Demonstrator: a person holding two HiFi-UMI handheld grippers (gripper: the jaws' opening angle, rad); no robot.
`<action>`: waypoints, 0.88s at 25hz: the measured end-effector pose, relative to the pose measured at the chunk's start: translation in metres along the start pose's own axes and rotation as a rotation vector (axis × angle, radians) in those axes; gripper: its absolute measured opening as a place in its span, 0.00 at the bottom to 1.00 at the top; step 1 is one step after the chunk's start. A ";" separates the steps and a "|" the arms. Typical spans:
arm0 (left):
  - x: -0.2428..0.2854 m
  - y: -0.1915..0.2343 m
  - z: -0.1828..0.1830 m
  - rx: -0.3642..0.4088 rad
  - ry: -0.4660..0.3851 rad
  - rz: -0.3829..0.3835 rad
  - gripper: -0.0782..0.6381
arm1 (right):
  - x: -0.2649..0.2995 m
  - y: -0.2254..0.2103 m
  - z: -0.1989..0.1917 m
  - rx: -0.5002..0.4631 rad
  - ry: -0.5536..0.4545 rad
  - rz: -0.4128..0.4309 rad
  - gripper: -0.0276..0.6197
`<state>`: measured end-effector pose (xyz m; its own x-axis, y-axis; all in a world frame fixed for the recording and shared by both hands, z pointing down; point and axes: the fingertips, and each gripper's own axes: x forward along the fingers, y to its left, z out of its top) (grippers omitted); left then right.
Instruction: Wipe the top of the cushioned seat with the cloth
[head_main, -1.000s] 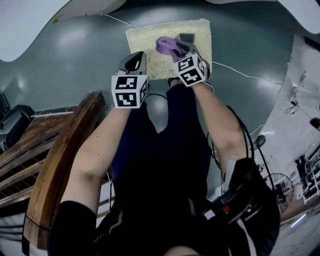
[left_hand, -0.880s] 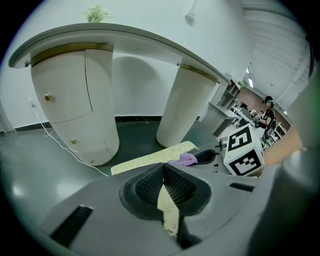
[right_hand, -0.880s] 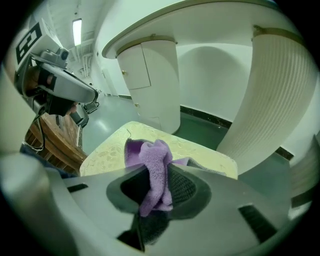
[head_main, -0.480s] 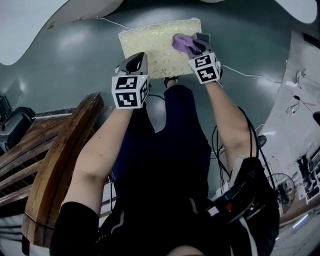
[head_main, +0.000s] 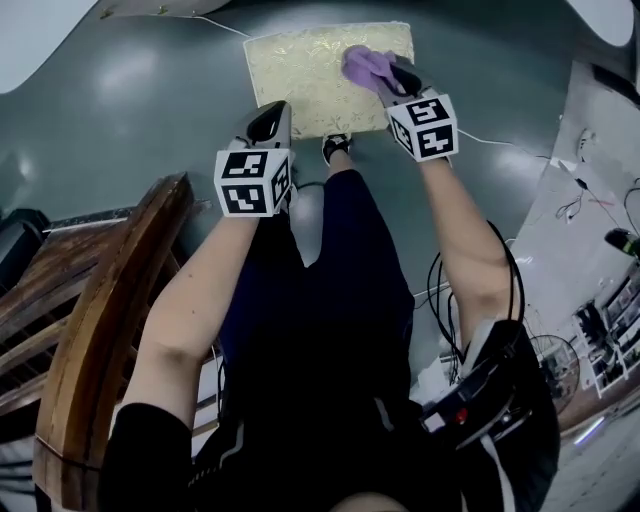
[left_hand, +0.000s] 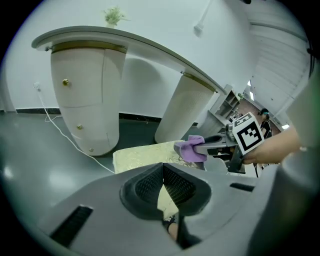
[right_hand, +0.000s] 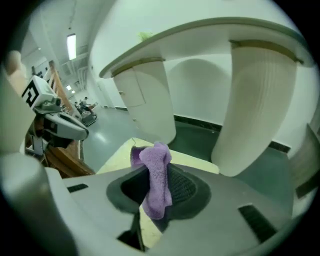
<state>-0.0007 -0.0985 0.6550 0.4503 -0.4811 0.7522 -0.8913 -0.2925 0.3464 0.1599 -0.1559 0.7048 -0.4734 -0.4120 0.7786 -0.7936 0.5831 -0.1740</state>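
Observation:
The cushioned seat (head_main: 305, 70) is a pale gold pad low over the grey floor, at the top of the head view. My right gripper (head_main: 383, 72) is shut on a purple cloth (head_main: 362, 64), which rests on the right part of the seat top. In the right gripper view the cloth (right_hand: 156, 172) hangs bunched between the jaws, with the seat (right_hand: 197, 161) just beyond it. My left gripper (head_main: 268, 122) hovers at the seat's near edge, shut with nothing in it. The left gripper view shows the seat (left_hand: 142, 155) and the cloth (left_hand: 190, 149).
A wooden bench (head_main: 105, 330) stands at my left. Behind the seat is a curved white table on two fat pedestals (left_hand: 82, 100). A white cable (head_main: 490, 150) trails over the floor to the right. My shoe (head_main: 335, 147) is by the seat's near edge.
My right gripper has carried the cloth from the middle of the seat top toward its right side. The left gripper has stayed near the front edge.

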 end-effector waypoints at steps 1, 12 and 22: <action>-0.008 0.007 -0.007 -0.016 -0.001 0.008 0.12 | 0.004 0.024 0.008 -0.034 -0.013 0.037 0.19; -0.097 0.086 -0.058 -0.045 -0.041 0.054 0.12 | 0.079 0.225 0.022 -0.196 0.009 0.223 0.19; -0.129 0.087 -0.087 -0.082 -0.051 0.056 0.12 | 0.111 0.227 -0.019 -0.337 0.164 0.162 0.19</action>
<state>-0.1408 0.0101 0.6367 0.3994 -0.5371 0.7430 -0.9158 -0.1961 0.3505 -0.0653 -0.0554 0.7631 -0.4936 -0.1946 0.8477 -0.5306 0.8396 -0.1162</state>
